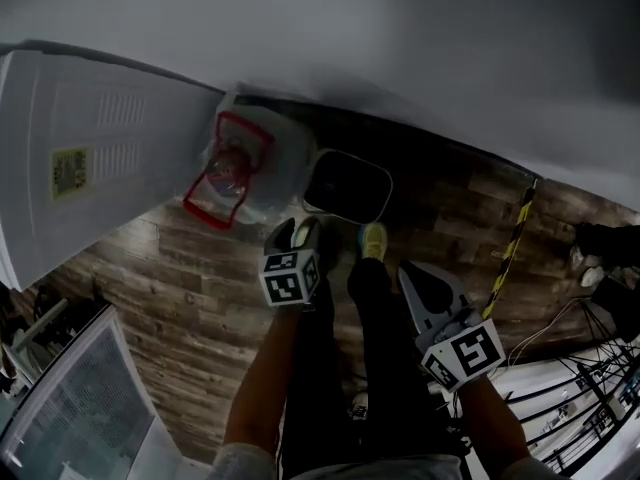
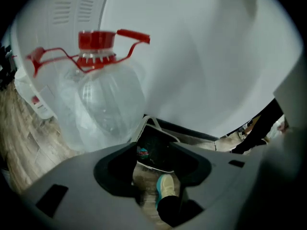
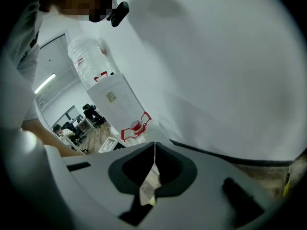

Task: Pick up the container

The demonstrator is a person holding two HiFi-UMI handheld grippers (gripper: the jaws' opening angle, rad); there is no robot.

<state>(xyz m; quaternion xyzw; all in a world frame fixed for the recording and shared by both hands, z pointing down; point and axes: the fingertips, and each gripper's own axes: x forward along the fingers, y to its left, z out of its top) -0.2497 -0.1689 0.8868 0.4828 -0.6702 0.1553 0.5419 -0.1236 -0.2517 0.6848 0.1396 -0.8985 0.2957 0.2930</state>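
Observation:
The container is a big clear water jug (image 1: 262, 173) with a red cap and a red carrying handle (image 1: 228, 168). It stands on the wooden floor against the white wall. In the left gripper view the jug (image 2: 103, 104) fills the upper left, outside the jaws. My left gripper (image 1: 296, 236) hangs just in front of the jug, apart from it. Its jaws stand open (image 2: 156, 157), with only the floor and a shoe seen through the gap. My right gripper (image 1: 430, 293) is lower right, away from the jug. Its tips meet (image 3: 154, 150) with nothing between them.
A white water dispenser (image 1: 90, 158) stands left of the jug. A black bin with a white rim (image 1: 345, 186) sits right of it. The person's legs and a shoe (image 1: 372, 238) are between the grippers. A yellow-black strip (image 1: 512, 238) and cables lie at the right.

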